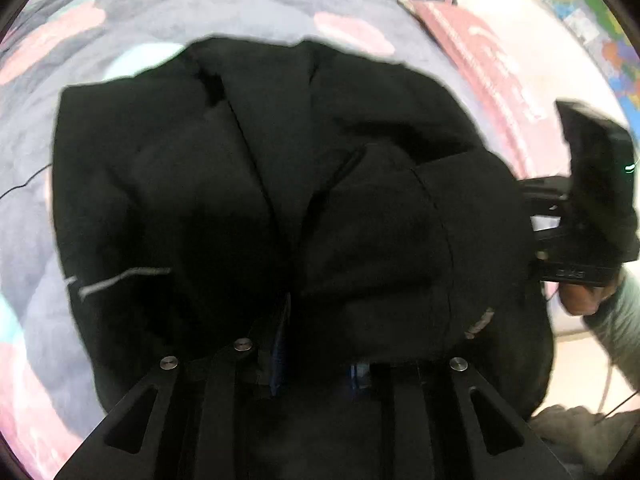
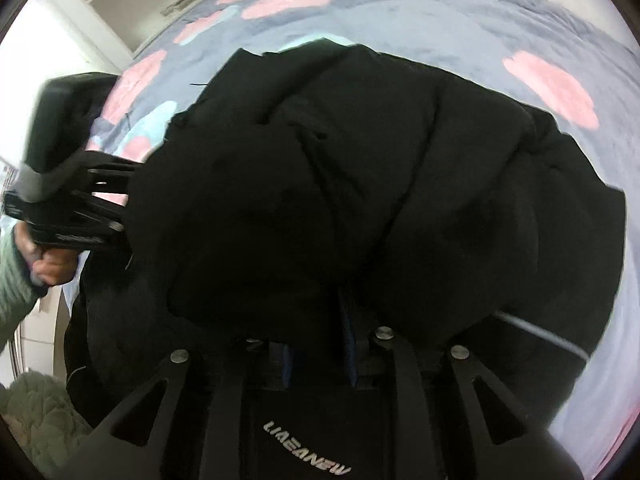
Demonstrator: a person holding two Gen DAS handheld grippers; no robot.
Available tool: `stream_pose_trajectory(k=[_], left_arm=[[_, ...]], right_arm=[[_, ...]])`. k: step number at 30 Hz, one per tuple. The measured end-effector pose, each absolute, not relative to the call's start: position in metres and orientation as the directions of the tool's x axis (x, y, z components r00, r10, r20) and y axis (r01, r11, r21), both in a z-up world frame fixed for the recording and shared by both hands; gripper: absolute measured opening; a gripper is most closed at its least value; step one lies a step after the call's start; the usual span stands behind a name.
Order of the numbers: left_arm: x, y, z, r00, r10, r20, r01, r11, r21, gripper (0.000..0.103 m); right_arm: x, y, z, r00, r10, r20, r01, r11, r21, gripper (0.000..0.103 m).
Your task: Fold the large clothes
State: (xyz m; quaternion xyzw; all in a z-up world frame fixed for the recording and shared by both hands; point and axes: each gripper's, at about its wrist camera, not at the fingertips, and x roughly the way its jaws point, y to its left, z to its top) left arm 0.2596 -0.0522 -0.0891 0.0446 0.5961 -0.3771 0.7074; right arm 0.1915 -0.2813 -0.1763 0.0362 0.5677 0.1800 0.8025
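A large black padded jacket (image 1: 224, 184) with thin grey reflective stripes lies bunched on the bed; it fills the right wrist view (image 2: 360, 184) too. My left gripper (image 1: 316, 344) is shut on a fold of the jacket's near edge, the fabric heaped over its fingertips. My right gripper (image 2: 320, 344) is likewise shut on the jacket's near edge, its fingertips buried in cloth. Each gripper shows in the other's view: the right one (image 1: 584, 208) at the jacket's right side, the left one (image 2: 72, 200) at its left side.
The bed has a grey-blue blanket (image 1: 168, 8) with pink and light-blue patches. A pink printed sheet (image 1: 492, 64) lies at the bed's far right. A pale green quilted cloth (image 2: 44, 412) sits below the bed edge. A white wall and shelf (image 2: 112, 4) stand to the left.
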Motion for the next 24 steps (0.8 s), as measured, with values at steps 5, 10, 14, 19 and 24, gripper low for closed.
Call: stream_pose_trajectory(k=[5, 10, 14, 19, 24], left_arm=[[0.242, -0.019, -0.039, 0.022, -0.491, -0.871, 0.639, 0.676, -0.365, 0.044], [0.254, 0.000, 0.013, 0.095, -0.615, -0.783, 0.619, 0.653, -0.437, 0.045], [0.284, -0.006, 0.024, 0.113, -0.725, -0.679, 0.543, 0.618, -0.569, 0.048], [0.291, -0.026, 0.003, 0.124, -0.691, -0.712, 0.488, 0.667, -0.563, 0.048], [0.297, -0.055, -0.072, 0.032, -0.530, -0.847, 0.375, 0.792, -0.481, 0.049]], right_arm=[[0.164, -0.312, -0.130, 0.325, 0.330, -0.886, -0.197, 0.940, 0.278, 0.050], [0.163, -0.320, -0.066, 0.453, 0.357, -0.817, -0.174, 0.934, 0.312, 0.052], [0.197, -0.290, -0.062, 0.481, 0.338, -0.809, -0.133, 0.940, 0.314, 0.052], [0.207, -0.256, -0.119, 0.355, 0.306, -0.883, -0.088, 0.952, 0.295, 0.052], [0.189, -0.253, -0.194, 0.226, 0.265, -0.937, 0.013, 0.961, 0.275, 0.052]])
